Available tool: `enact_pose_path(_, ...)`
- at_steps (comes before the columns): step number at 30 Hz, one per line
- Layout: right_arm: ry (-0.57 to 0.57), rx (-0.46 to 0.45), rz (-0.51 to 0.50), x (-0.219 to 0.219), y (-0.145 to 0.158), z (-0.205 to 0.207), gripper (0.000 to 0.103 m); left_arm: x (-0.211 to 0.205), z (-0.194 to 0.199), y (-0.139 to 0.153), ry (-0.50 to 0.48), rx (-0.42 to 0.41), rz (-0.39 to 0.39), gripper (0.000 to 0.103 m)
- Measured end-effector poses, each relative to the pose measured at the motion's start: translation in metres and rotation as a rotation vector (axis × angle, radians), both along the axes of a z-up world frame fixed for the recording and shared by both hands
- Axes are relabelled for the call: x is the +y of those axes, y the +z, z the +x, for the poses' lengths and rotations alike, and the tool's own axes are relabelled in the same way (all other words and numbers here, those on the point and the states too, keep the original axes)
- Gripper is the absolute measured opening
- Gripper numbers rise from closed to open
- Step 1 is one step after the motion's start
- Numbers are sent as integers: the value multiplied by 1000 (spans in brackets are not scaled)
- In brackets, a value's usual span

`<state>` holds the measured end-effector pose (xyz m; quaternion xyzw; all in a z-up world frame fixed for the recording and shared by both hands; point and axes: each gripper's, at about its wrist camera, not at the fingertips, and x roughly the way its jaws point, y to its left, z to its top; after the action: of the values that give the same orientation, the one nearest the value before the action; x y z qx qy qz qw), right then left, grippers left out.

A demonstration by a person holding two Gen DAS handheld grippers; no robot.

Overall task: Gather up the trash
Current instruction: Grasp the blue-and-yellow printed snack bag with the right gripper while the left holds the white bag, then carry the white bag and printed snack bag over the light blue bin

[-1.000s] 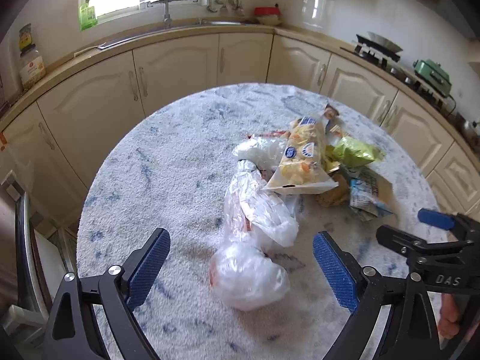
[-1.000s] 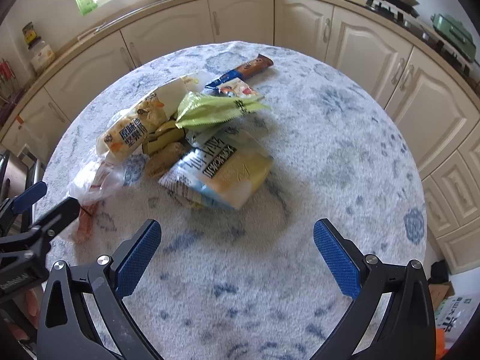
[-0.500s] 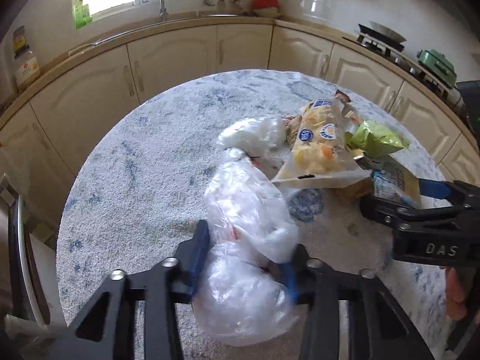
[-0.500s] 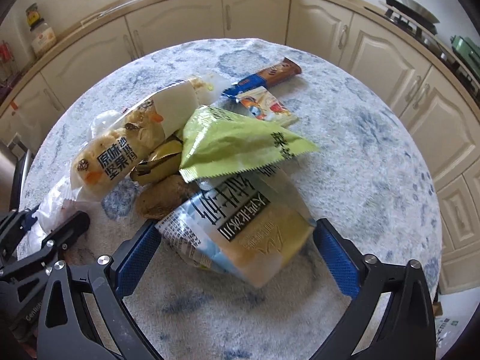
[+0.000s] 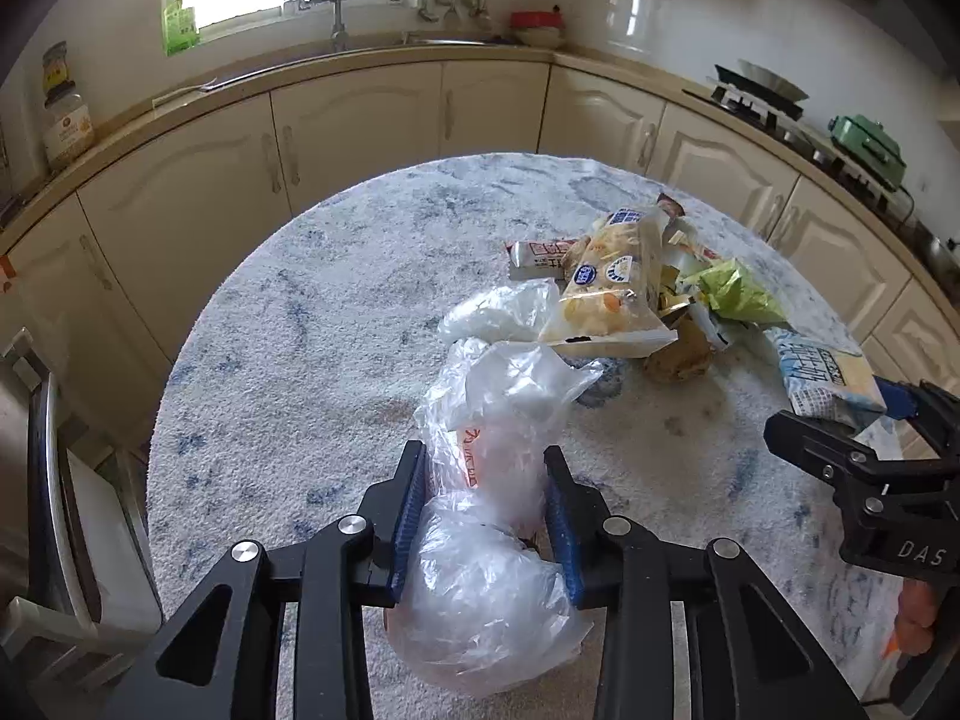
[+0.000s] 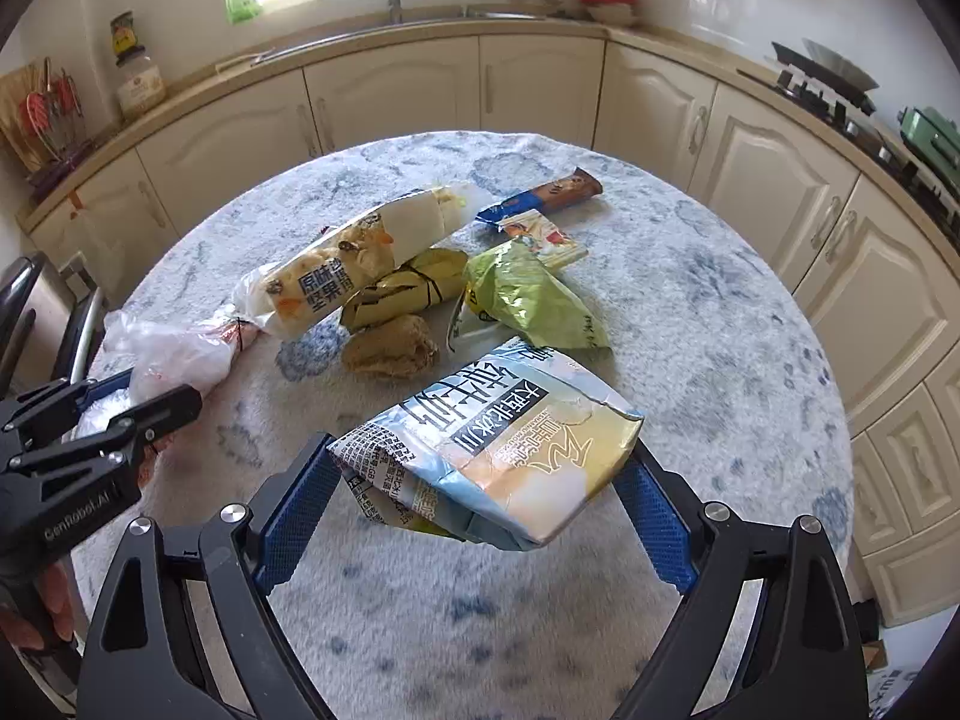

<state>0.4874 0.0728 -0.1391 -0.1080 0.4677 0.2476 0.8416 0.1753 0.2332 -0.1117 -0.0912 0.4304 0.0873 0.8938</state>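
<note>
My left gripper (image 5: 486,468) is shut on a crumpled clear plastic bag (image 5: 492,516) at the near side of the round table (image 5: 312,360). My right gripper (image 6: 474,480) is shut on a light blue and yellow snack bag (image 6: 498,450) and holds it a little above the table. It also shows at the right of the left wrist view (image 5: 822,372). More trash lies in a heap mid-table: a long nut-bar wrapper (image 6: 360,264), a green packet (image 6: 528,300), a gold wrapper (image 6: 402,294), a brown lump (image 6: 390,348) and a brown bar wrapper (image 6: 552,192).
Cream kitchen cabinets (image 5: 360,120) curve around behind the table. A sink and tap (image 5: 336,18) stand under the window. A stove (image 5: 756,96) and a green appliance (image 5: 864,144) sit on the counter at right. A metal rack (image 5: 48,480) stands at the left edge.
Both grippers moved in from open and empty. The left closed on the clear plastic bag. The right closed on the blue and yellow snack bag and lifted it.
</note>
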Motion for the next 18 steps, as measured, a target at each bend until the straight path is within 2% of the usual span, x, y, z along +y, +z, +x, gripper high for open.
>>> enact_pose_path(12, -17, -23, 22, -28, 15, -33, 91, -3, -57, 36, 32, -81, 8, 26)
enact_pose_path(18, -39, -38, 41, -42, 24, -42, 91, -16, -79, 58, 14, -130, 29, 22)
